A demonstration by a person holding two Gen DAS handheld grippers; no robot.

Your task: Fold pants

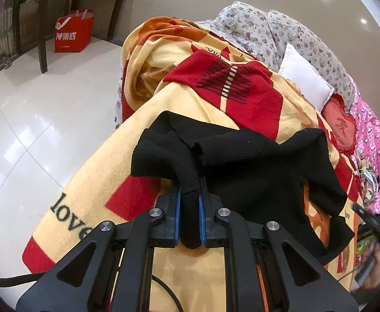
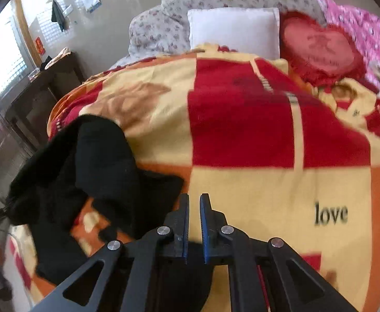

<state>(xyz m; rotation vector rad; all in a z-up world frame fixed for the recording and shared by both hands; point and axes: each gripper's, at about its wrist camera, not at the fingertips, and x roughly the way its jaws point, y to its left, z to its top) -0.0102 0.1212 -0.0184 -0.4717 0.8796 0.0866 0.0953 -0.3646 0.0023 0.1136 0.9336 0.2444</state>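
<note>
Black pants (image 1: 255, 166) lie bunched on a yellow and red blanket (image 1: 106, 171) that covers the bed. My left gripper (image 1: 190, 184) is shut on a thick rolled fold of them, and the cloth fills the gap between its blue pads. In the right wrist view the pants (image 2: 98, 161) spread to the left of my right gripper (image 2: 194, 197). Its jaws stand nearly together. Blanket (image 2: 242, 195) shows between the tips, while black cloth sits in the deep part of the gap and hangs below.
A white pillow (image 2: 234, 31), a red heart cushion (image 2: 320, 49) and a flowered quilt (image 1: 268, 31) lie at the bed's far end, with pink cloth (image 1: 372, 143) on the right. Left of the bed is tiled floor (image 1: 33, 130) with a red bag (image 1: 72, 32) and a dark chair (image 1: 33, 13).
</note>
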